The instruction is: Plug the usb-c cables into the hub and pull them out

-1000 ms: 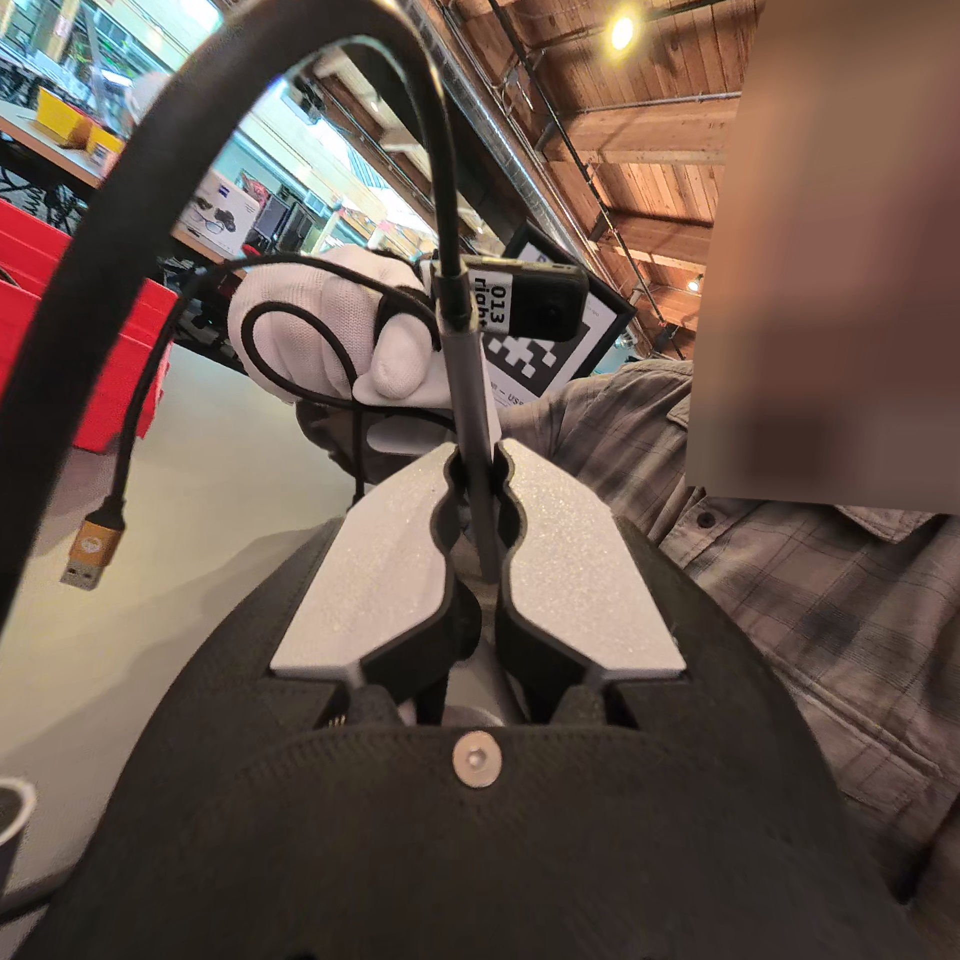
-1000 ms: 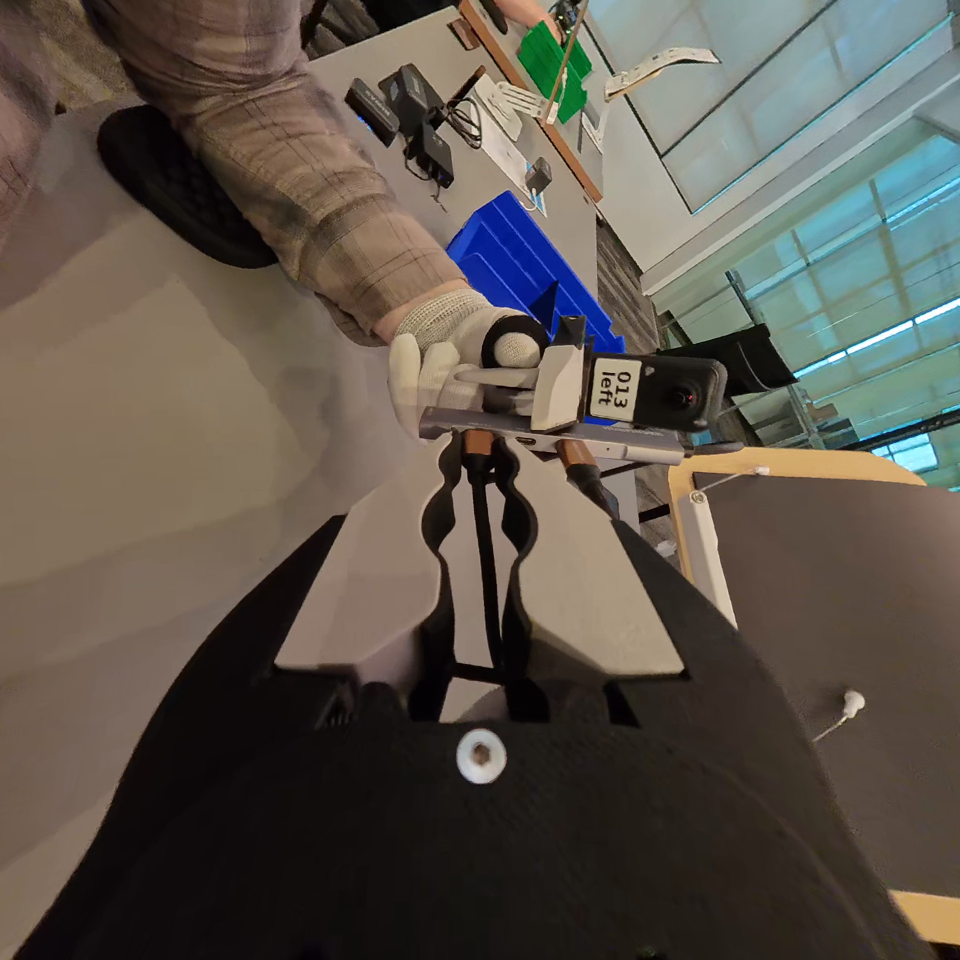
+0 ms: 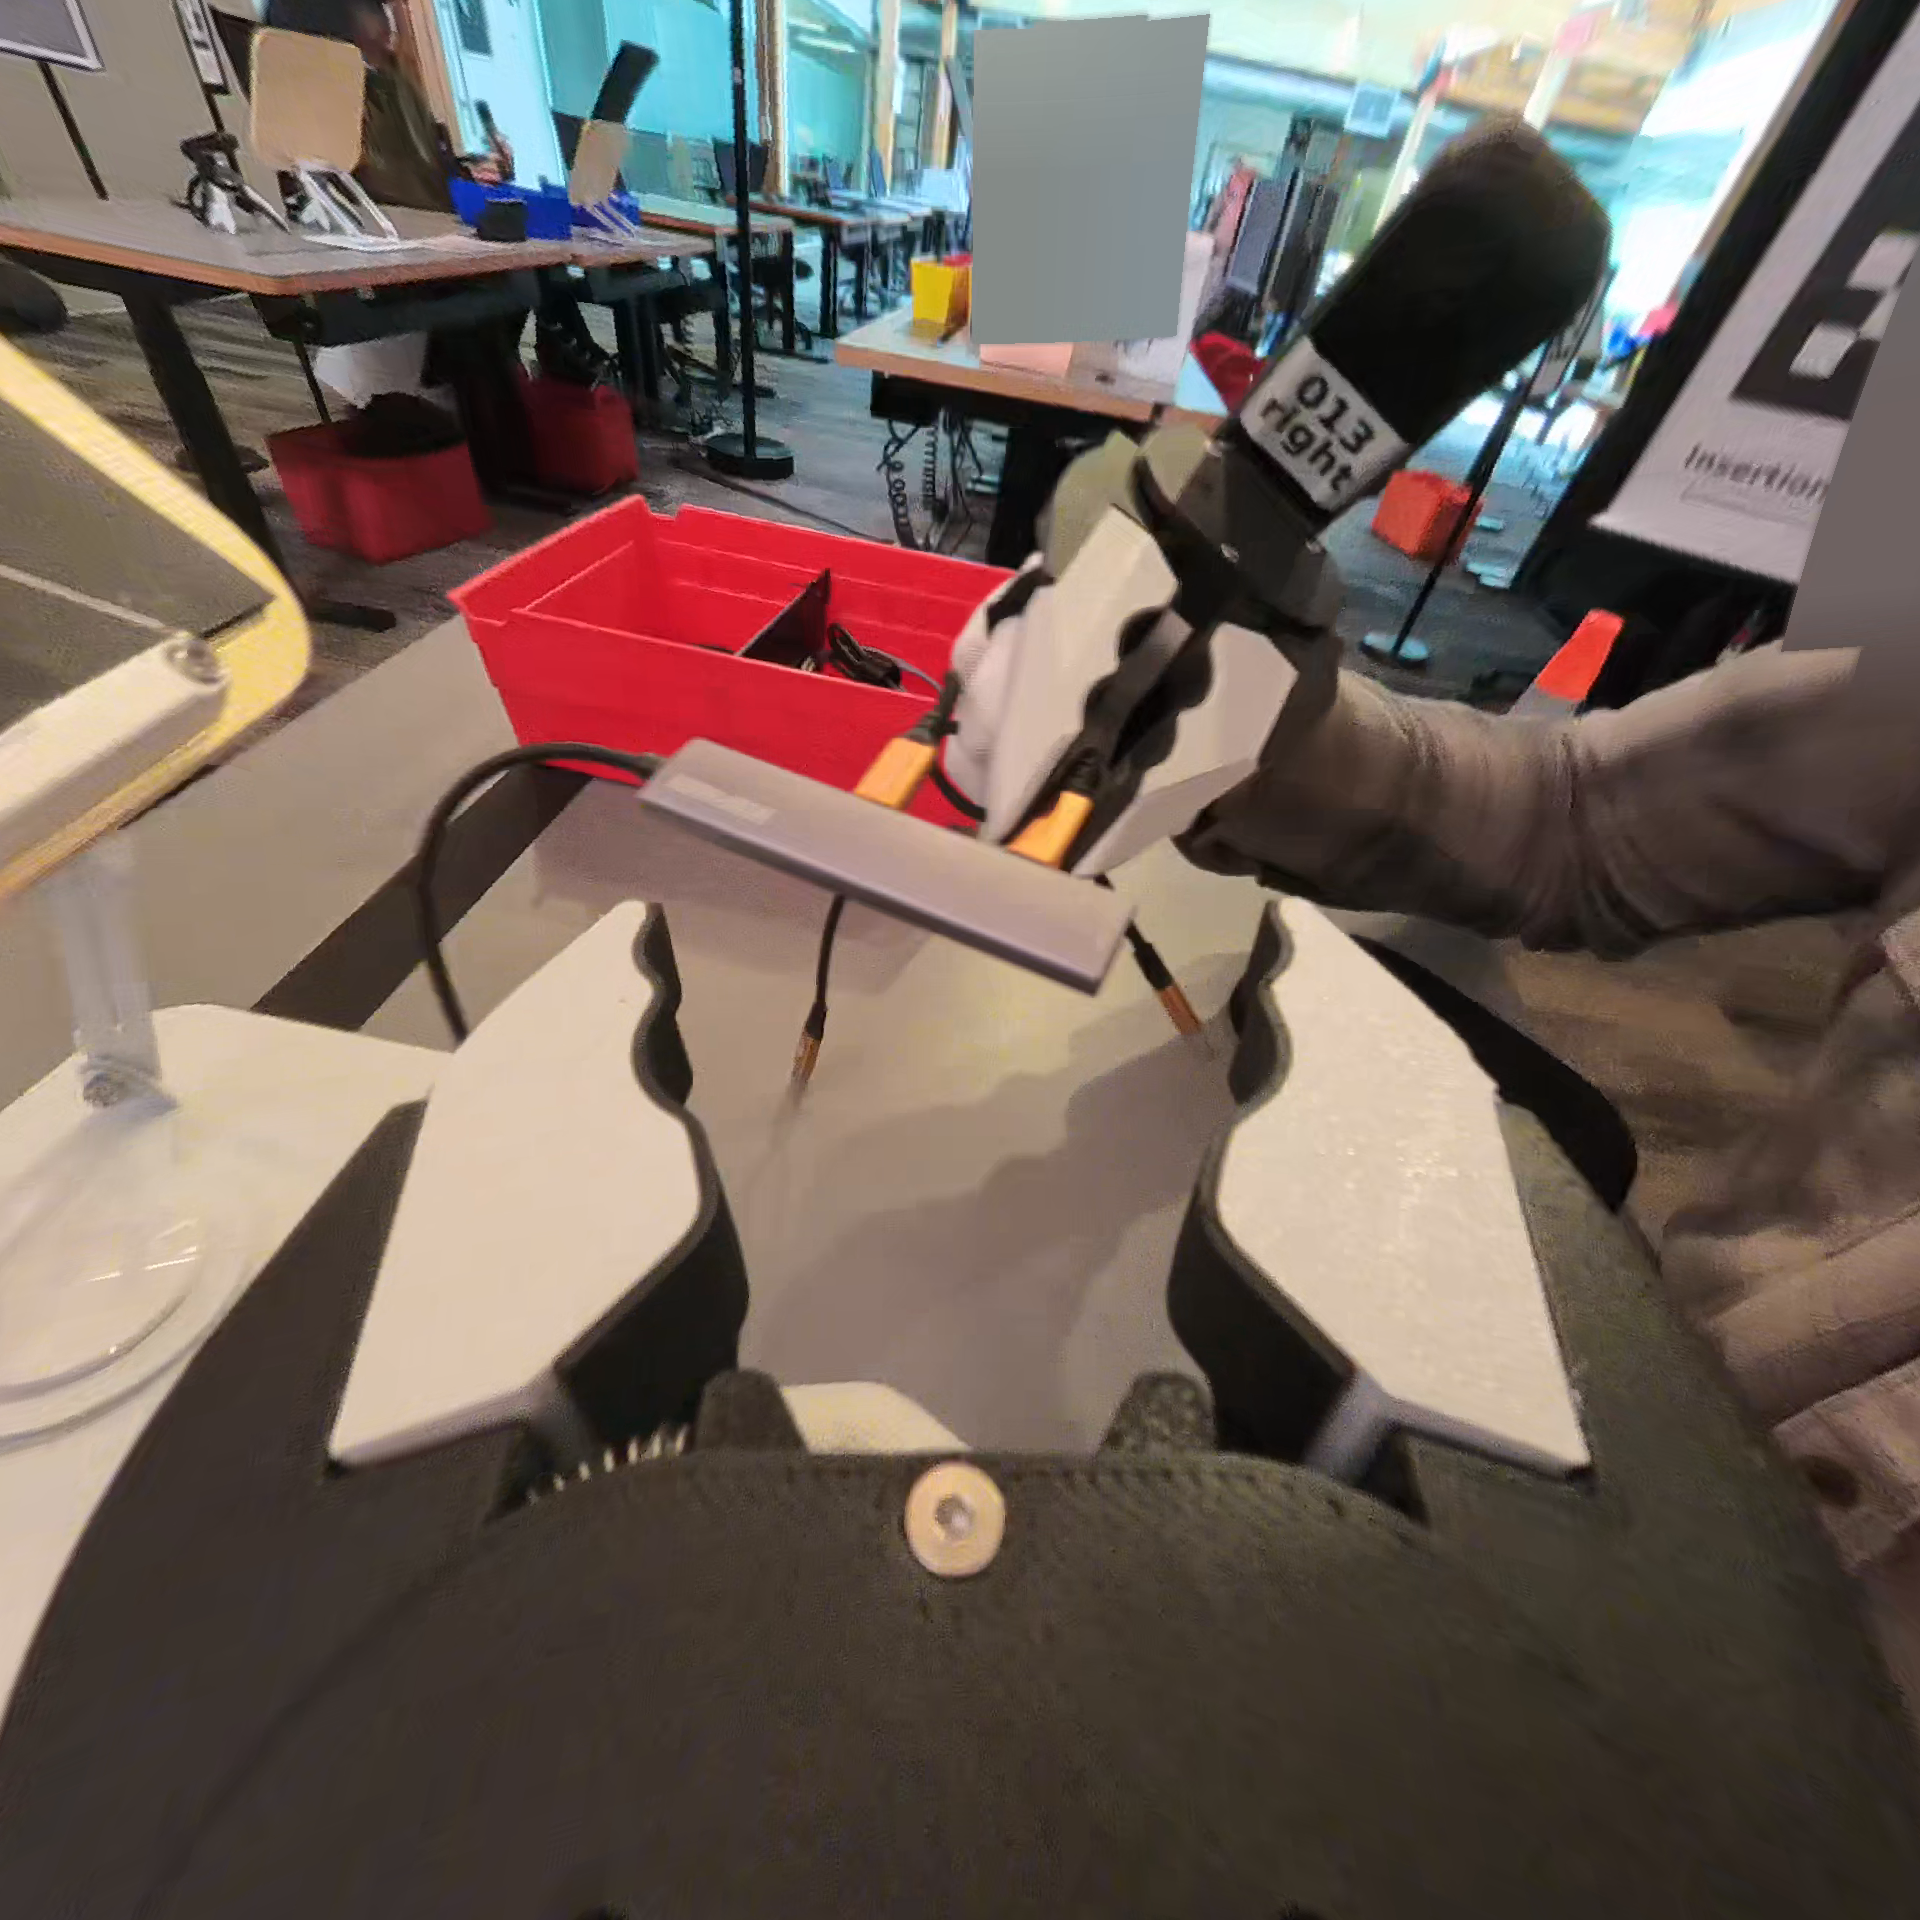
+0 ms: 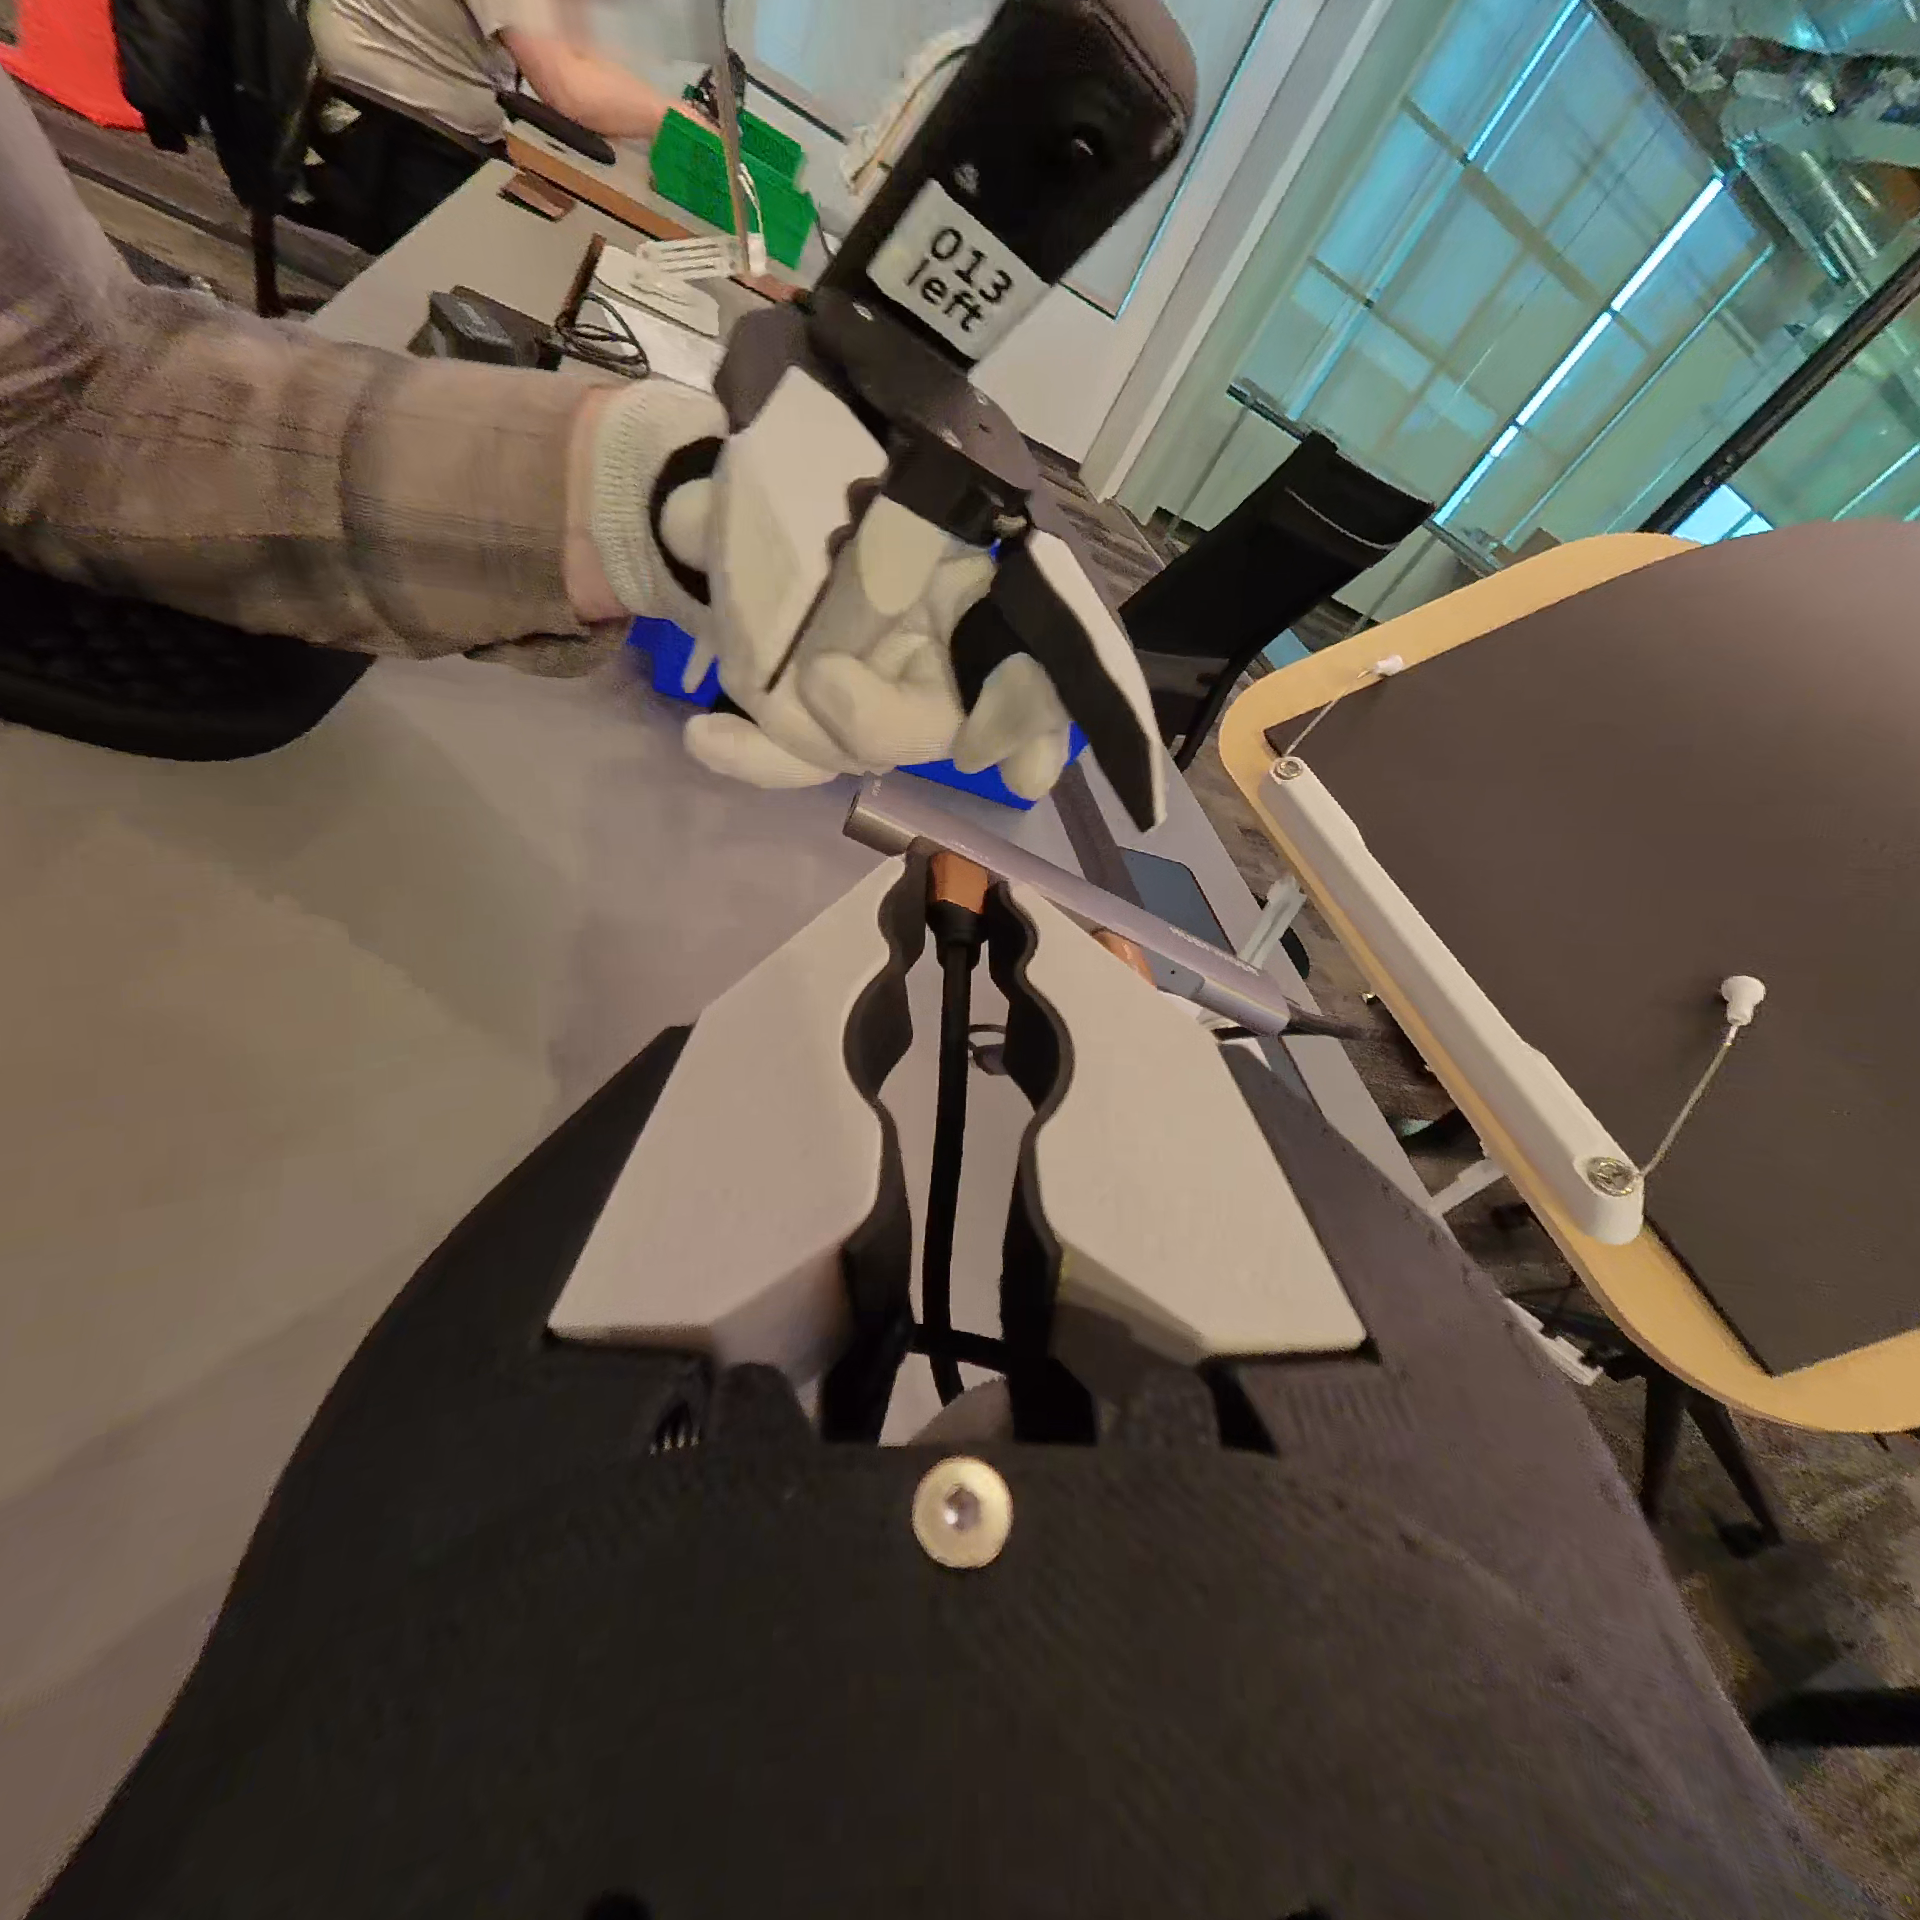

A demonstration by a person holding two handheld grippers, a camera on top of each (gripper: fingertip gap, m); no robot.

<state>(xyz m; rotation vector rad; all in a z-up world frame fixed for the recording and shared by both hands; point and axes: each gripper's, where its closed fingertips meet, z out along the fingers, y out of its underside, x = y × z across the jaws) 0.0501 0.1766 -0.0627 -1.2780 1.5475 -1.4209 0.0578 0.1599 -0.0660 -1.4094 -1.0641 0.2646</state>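
The grey usb hub (image 3: 883, 862) hangs in the air above the table, level with my left gripper's fingertips. Two orange-collared plugs (image 3: 899, 769) sit in its far side. My right gripper (image 3: 1049, 842) is shut on one of those plugs (image 4: 956, 894); its black cable runs back between the fingers. My left gripper (image 3: 951, 935) is open and empty, its jaws wide apart just in front of the hub. In the right wrist view the hub (image 4: 1060, 914) lies under the open left gripper (image 4: 956, 748). Two loose cable ends (image 3: 810, 1039) dangle below the hub.
A red bin (image 3: 727, 644) holding cables stands behind the hub. A blue bin (image 4: 665, 655) sits behind the gloved hand. A dark board with a tan rim (image 4: 1558, 935) on a clear stand (image 3: 83, 1247) is beside the grey table (image 3: 987, 1195).
My left gripper was shut on the hub's end; it has opened, let go and drawn back. The hub now hangs from the plug in my right gripper.
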